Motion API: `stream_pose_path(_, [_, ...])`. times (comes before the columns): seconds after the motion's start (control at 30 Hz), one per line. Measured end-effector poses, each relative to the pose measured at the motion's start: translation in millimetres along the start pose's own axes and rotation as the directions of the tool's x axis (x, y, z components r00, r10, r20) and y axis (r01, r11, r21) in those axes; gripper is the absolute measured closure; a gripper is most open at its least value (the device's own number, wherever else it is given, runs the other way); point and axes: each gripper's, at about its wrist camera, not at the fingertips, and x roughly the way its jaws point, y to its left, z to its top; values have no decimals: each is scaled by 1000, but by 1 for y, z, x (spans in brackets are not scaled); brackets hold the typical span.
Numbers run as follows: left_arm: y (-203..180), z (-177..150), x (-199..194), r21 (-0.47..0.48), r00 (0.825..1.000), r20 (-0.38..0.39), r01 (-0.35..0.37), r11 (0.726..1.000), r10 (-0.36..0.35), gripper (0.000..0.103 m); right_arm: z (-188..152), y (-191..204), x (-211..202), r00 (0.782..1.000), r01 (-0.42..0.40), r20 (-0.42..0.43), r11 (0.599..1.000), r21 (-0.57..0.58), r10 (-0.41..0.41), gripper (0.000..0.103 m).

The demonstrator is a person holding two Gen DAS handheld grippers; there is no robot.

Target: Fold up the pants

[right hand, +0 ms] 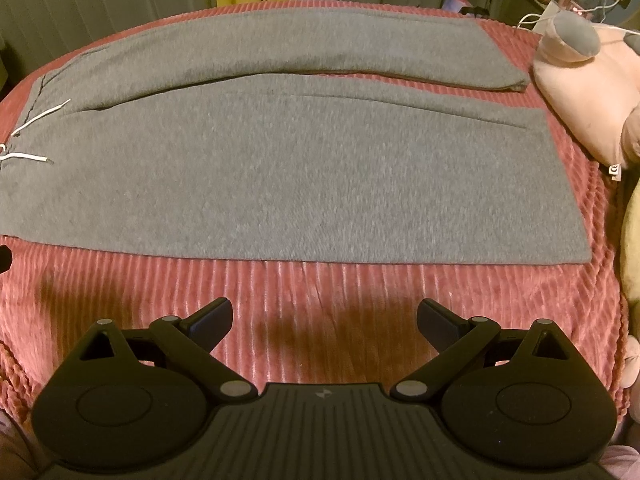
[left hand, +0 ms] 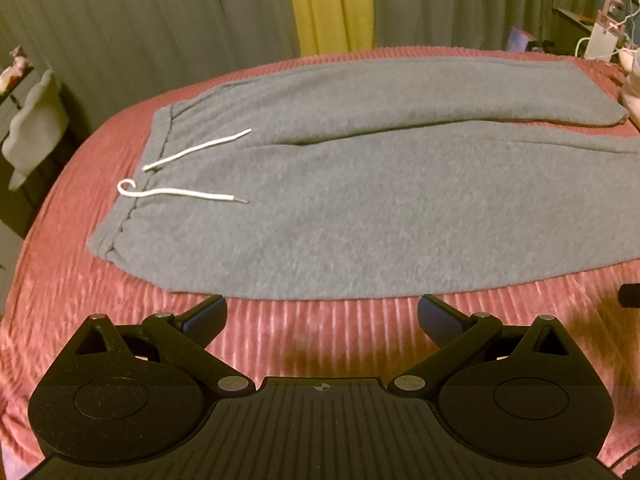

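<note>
Grey sweatpants [left hand: 360, 208] lie flat and spread out on a red ribbed bedspread [left hand: 320, 332], waistband at the left with two white drawstrings [left hand: 192, 152], both legs running to the right. In the right wrist view the pants [right hand: 300, 176] show their leg ends at the right. My left gripper [left hand: 322, 316] is open and empty, just short of the near edge of the pants by the waist end. My right gripper [right hand: 324, 320] is open and empty, a little back from the near leg's edge.
A pink plush toy [right hand: 580, 92] lies on the bed past the leg ends at the right. Grey and yellow curtains [left hand: 332, 4] hang behind the bed. A side table with cables [left hand: 592, 32] stands at the far right.
</note>
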Motion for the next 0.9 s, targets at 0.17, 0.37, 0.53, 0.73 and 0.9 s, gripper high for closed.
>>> stream_pose_path(0.17, [1, -1, 1, -3, 1000, -8, 3, 1000, -3, 0, 1, 0, 4, 1000, 3, -14, 1000, -3, -3, 4])
stream_pose_path(0.37, [13, 0, 0, -70, 1000, -21, 1, 998, -3, 0, 5, -1, 1, 1000, -9, -21, 1000, -6, 8, 4])
stream_pose_path(0.53, [19, 2, -6, -118, 1000, -9, 13, 993, -14, 0, 26, -8, -3, 999, -15, -37, 999, 47, 17, 4])
stream_pose_path(0.73, [18, 13, -1, -137, 1000, -16, -1, 991, -1, 0, 60, -14, 25, 998, 21, -53, 996, 89, -16, 4])
stream_pose_path(0.9, [32, 44, 20, -164, 999, -33, -3, 987, -2, 0, 83, -18, 87, 994, 30, -109, 994, 101, -19, 4])
